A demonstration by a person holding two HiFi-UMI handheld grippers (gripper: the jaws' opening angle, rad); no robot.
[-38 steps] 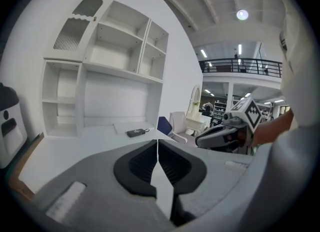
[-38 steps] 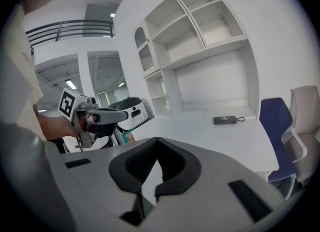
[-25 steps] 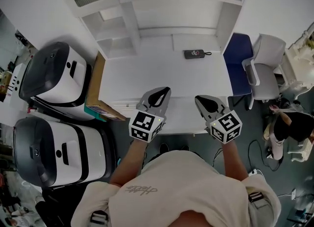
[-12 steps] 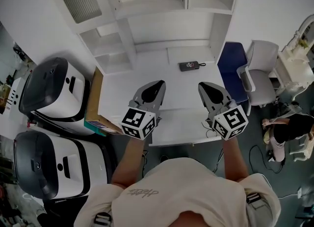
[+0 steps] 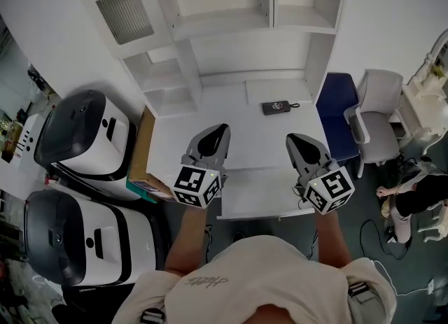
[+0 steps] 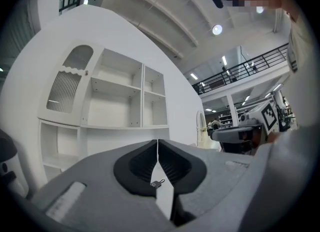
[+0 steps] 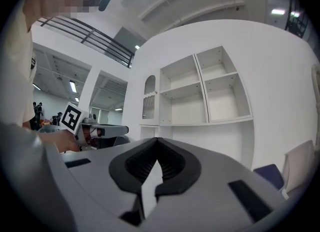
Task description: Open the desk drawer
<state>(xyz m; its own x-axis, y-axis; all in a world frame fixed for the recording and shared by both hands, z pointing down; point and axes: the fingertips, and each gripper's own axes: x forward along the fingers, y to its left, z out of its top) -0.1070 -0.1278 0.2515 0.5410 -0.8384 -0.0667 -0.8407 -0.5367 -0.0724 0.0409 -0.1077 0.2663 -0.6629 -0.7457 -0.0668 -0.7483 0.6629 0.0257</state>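
Head view has the left gripper point(image 5: 221, 129) and right gripper point(image 5: 292, 138) held over the front of the white desk point(image 5: 245, 116). The drawer point(image 5: 257, 193) sits at the desk's front edge, between them. Both grippers' jaws are pressed together with nothing in them. A black gadget point(image 5: 277, 107) lies further back.

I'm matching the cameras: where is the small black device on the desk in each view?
Head view: black device on the desk, right of centre, near the back.
Left gripper view: device tiny, low centre.
Right gripper view: not in it.
Shared landmark: the white shelf unit.
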